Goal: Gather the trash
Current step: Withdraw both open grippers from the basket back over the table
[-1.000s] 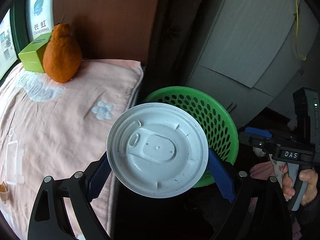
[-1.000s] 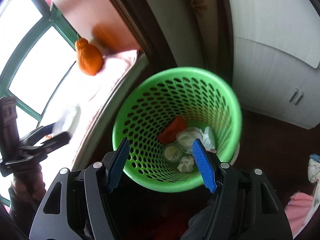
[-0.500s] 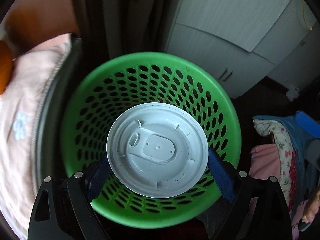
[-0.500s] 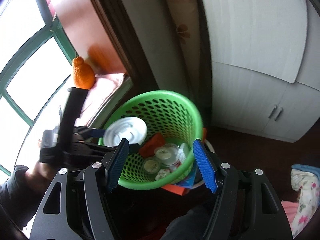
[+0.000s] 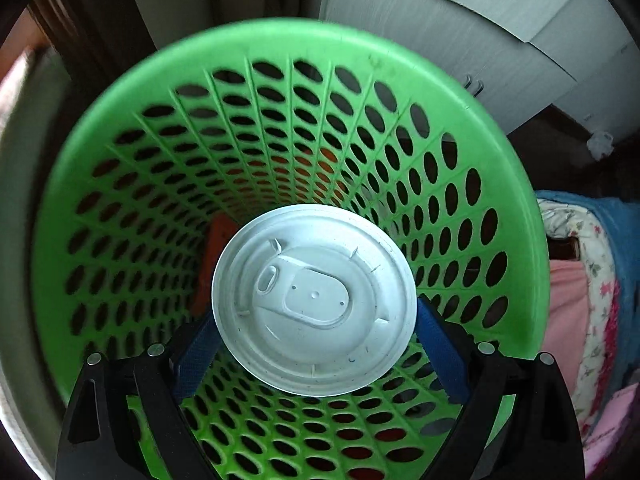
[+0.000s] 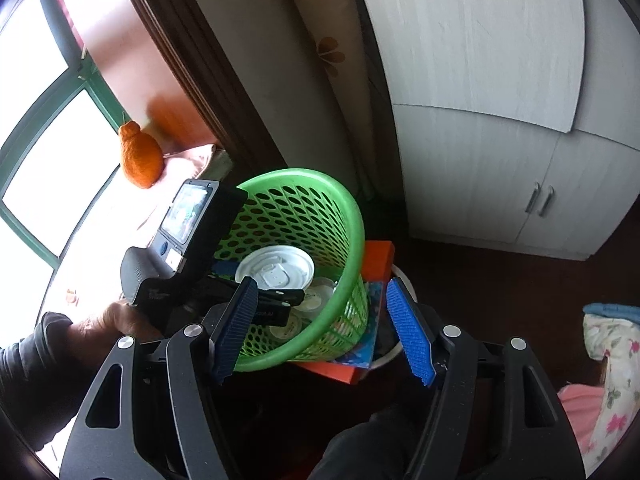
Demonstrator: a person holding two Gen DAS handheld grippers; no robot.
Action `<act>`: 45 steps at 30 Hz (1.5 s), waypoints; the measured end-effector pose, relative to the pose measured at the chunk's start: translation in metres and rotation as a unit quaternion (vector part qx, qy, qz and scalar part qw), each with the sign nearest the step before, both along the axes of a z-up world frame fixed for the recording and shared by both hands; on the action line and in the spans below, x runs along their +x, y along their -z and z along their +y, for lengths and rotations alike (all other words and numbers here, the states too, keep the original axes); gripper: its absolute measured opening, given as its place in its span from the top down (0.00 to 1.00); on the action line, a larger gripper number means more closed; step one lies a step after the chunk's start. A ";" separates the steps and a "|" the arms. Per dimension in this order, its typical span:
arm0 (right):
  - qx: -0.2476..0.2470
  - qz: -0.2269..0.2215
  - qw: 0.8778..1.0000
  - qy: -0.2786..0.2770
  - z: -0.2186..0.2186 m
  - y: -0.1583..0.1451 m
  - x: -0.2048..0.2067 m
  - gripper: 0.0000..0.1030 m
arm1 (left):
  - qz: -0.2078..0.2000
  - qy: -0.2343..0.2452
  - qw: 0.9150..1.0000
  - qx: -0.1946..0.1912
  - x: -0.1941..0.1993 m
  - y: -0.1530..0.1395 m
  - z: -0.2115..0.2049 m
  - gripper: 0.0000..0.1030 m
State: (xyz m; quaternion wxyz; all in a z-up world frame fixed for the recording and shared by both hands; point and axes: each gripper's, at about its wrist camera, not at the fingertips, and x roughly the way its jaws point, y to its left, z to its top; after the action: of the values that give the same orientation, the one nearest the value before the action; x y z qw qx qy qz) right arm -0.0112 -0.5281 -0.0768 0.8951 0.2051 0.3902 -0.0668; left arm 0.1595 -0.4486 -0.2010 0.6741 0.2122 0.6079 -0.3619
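Here, in the left wrist view, the left gripper (image 5: pixel 314 344) holds a white plastic cup lid (image 5: pixel 314 300) pinched by its rim between the two blue ribbed pads (image 5: pixel 438 354), and the lid hangs inside the mouth of the green basket (image 5: pixel 516 216), above its floor. The lid is thin, round and stiff-looking, with a raised oval sip tab and small moulded ticks; the basket is smooth moulded plastic, tapering downward, its wall pierced all over with oval holes. Something orange-red (image 5: pixel 216 248) shows deep in the bin behind the lid. From this pose the likeliest trouble, I judge, is the release: a light disc held on edge may cling to one pad or flip as the jaws part, though with the walls all round it should still fall inside. In the right wrist view, the right gripper (image 6: pixel 326 330) is empty, its jaws spread wide, and hovers near the basket's near rim (image 6: pixel 344 200); it could knock the bin, which seems to sit tilted on an orange box (image 6: pixel 376 258) and a white basin (image 6: pixel 394 350), so a nudge might tip it. Pale round lids or cups (image 6: pixel 316 296) lie at the bottom. An orange fruit (image 6: pixel 140 158) with pebbled skin rests on the pink-clothed window ledge (image 6: pixel 188 160), well apart from the bin.
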 end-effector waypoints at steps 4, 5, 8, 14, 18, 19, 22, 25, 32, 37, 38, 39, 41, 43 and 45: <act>0.004 0.000 1.000 0.001 -0.001 0.004 -0.001 0.35 | 0.043 -0.024 0.999 -0.005 0.003 0.012 0.002 0.14; 0.005 0.000 1.000 0.000 -0.001 0.004 -0.001 0.35 | 0.053 -0.028 0.998 -0.009 0.004 0.013 0.003 0.14; 0.005 0.000 1.000 -0.002 -0.001 0.005 -0.001 0.35 | 0.075 -0.039 0.996 -0.020 0.002 0.021 0.007 0.13; 0.003 -0.007 1.000 -0.002 0.001 0.001 -0.004 0.35 | 0.097 -0.043 0.993 -0.052 -0.004 0.020 0.021 0.11; -0.003 -0.013 1.000 -0.007 0.006 -0.005 -0.007 0.34 | 0.097 -0.045 0.992 -0.072 -0.008 0.008 0.028 0.11; -0.005 -0.016 1.000 -0.009 0.009 -0.008 -0.007 0.34 | 0.094 -0.046 0.992 -0.075 -0.010 0.004 0.031 0.11; -0.009 -0.027 1.000 -0.013 0.015 -0.016 -0.009 0.34 | 0.080 -0.052 0.991 -0.093 -0.015 -0.016 0.045 0.11; -0.012 -0.039 0.999 -0.021 0.023 -0.026 -0.009 0.34 | 0.053 -0.063 0.991 -0.109 -0.021 -0.039 0.067 0.11; -0.021 -0.054 0.997 -0.051 0.048 -0.042 -0.003 0.33 | -0.010 -0.111 0.984 -0.141 -0.036 -0.087 0.135 0.11; -0.023 -0.055 0.995 -0.081 0.072 -0.048 0.011 0.32 | -0.064 -0.147 0.975 -0.155 -0.041 -0.119 0.188 0.11; -0.022 -0.055 0.994 -0.088 0.079 -0.049 0.014 0.32 | -0.075 -0.155 0.973 -0.156 -0.042 -0.125 0.200 0.11; -0.022 -0.056 0.994 -0.094 0.085 -0.050 0.017 0.32 | -0.085 -0.165 0.970 -0.156 -0.043 -0.130 0.212 0.11; -0.021 -0.057 0.992 -0.108 0.097 -0.053 0.025 0.32 | -0.103 -0.187 0.964 -0.157 -0.042 -0.138 0.236 0.11; -0.022 -0.057 0.991 -0.123 0.110 -0.054 0.032 0.32 | -0.118 -0.211 0.957 -0.158 -0.042 -0.145 0.259 0.11; -0.024 -0.057 0.988 -0.139 0.124 -0.056 0.039 0.32 | -0.136 -0.237 0.949 -0.155 -0.040 -0.152 0.284 0.11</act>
State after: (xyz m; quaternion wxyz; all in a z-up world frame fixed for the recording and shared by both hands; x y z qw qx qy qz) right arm 0.0275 -0.4039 -0.0213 0.9212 0.1307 0.3614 0.0602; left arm 0.1197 -0.1645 -0.0492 0.8413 0.0017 0.4797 -0.2490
